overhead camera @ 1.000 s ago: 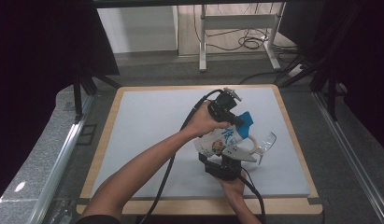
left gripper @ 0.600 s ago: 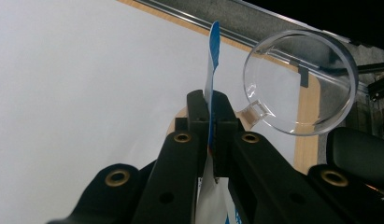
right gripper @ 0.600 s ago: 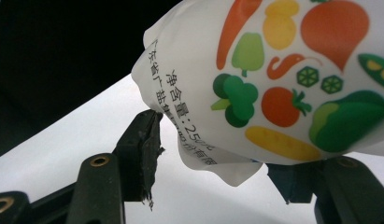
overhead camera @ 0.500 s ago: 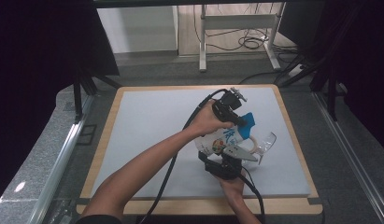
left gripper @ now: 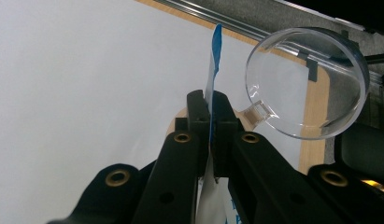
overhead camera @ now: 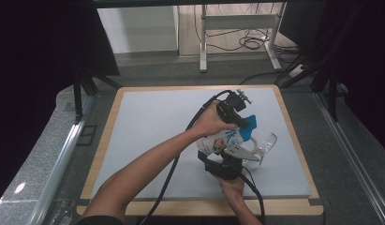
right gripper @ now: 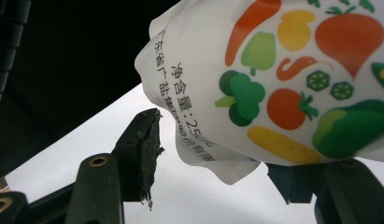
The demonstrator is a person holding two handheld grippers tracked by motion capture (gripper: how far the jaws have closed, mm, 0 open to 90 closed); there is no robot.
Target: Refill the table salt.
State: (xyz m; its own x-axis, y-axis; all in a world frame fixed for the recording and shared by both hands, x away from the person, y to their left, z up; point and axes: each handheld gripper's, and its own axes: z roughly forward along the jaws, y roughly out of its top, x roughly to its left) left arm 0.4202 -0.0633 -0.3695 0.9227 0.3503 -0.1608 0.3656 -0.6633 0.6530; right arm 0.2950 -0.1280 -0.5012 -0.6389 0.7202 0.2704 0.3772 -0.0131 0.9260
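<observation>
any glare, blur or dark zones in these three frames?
High view: room edges sink to black, white mat evenly lit, soft overall. Left gripper view: mat near blown-out; clear cup catches highlights and warps the table edge behind it; fingers sharp. Right gripper view: bag print crisp, black background upper left, near finger slightly soft.

Right of the frame's centre, on the pale grey mat [overhead camera: 148, 136] of a wood-edged table [overhead camera: 106, 136], the left gripper [overhead camera: 246, 123] sits at the blue top of a white printed pouch [overhead camera: 223, 139] — whether its jaws are closed cannot be told from here. Just below, the right gripper [overhead camera: 227, 159] sits under the pouch, its jaws hidden. A clear plastic cup [overhead camera: 265, 143] lies tilted at the pouch's right — touching or not is unclear.
</observation>
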